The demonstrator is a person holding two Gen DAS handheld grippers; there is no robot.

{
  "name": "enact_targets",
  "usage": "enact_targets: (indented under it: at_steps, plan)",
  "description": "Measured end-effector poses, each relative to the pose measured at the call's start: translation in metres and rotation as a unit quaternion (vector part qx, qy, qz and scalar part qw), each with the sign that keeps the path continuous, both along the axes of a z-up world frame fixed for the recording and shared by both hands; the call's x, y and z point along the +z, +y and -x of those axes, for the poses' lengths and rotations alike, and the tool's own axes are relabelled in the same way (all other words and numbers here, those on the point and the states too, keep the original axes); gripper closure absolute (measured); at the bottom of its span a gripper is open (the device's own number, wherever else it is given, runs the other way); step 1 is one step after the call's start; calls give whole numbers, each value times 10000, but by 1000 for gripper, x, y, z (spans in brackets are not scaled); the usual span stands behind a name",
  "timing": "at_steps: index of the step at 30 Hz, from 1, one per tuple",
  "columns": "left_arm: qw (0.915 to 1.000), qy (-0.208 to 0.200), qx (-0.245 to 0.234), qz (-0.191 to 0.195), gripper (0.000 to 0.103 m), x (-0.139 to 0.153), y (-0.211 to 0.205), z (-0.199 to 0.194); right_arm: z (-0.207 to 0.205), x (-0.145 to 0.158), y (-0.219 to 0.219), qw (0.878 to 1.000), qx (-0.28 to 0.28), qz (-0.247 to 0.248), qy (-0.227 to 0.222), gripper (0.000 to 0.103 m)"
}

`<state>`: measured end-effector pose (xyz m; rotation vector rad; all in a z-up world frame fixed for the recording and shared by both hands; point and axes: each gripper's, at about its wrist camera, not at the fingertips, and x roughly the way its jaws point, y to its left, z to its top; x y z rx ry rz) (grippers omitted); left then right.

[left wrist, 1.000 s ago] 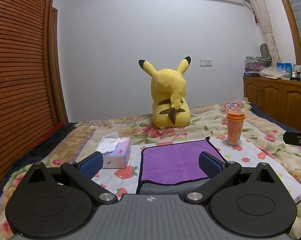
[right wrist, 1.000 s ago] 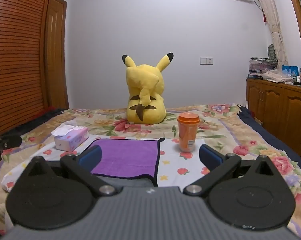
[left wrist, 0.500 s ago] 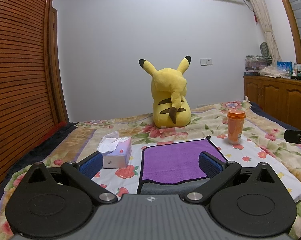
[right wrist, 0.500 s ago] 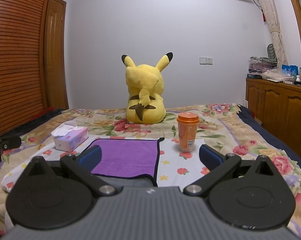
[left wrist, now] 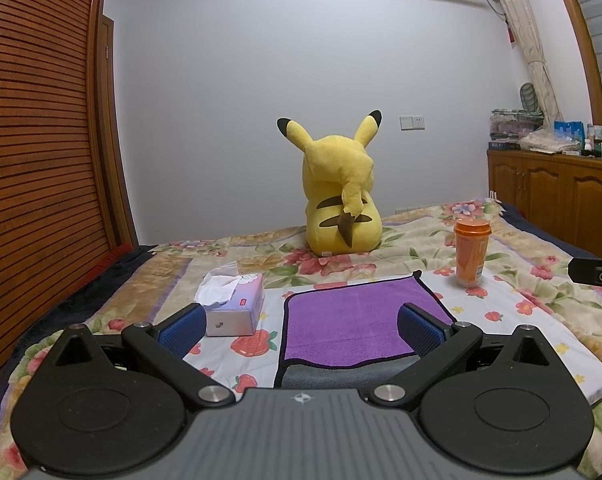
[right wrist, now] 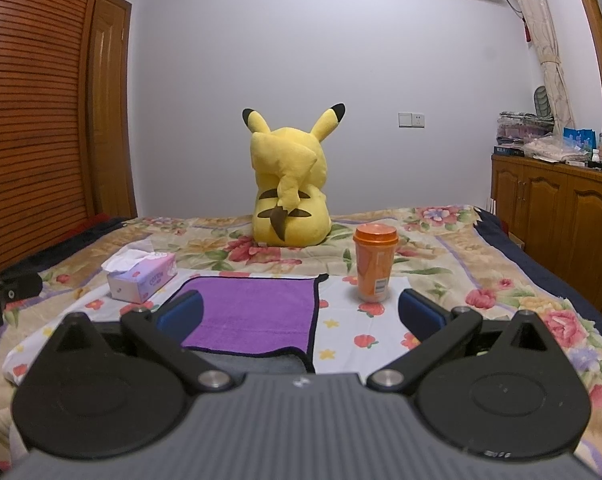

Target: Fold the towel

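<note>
A purple towel (left wrist: 349, 320) with a dark edge lies flat on the floral bedspread, a grey layer showing at its near edge. It also shows in the right wrist view (right wrist: 257, 312). My left gripper (left wrist: 301, 324) is open and empty, held just short of the towel's near edge, its right finger (left wrist: 419, 328) over the towel's right side. My right gripper (right wrist: 301, 312) is open and empty, its left finger (right wrist: 181, 312) over the towel's left part, its right finger past the towel's right edge.
A tissue box (left wrist: 233, 304) sits left of the towel. An orange cup with a lid (left wrist: 471, 252) stands to its right. A yellow plush toy (left wrist: 341, 200) sits behind. A wooden cabinet (left wrist: 557, 196) lines the right wall, a slatted wooden door (left wrist: 33, 160) the left.
Both grippers have barely moved; the views shift only slightly. Both stay open and empty.
</note>
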<state>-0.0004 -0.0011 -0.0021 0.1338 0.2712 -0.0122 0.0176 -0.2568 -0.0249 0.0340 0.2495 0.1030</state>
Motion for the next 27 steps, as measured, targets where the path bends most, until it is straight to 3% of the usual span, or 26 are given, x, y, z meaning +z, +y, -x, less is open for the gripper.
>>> enact_targets:
  at_steps: [27]
  plan:
    - [10000, 16, 3, -21, 0, -1, 3, -1, 0, 0, 0, 10000, -3, -3, 15, 0]
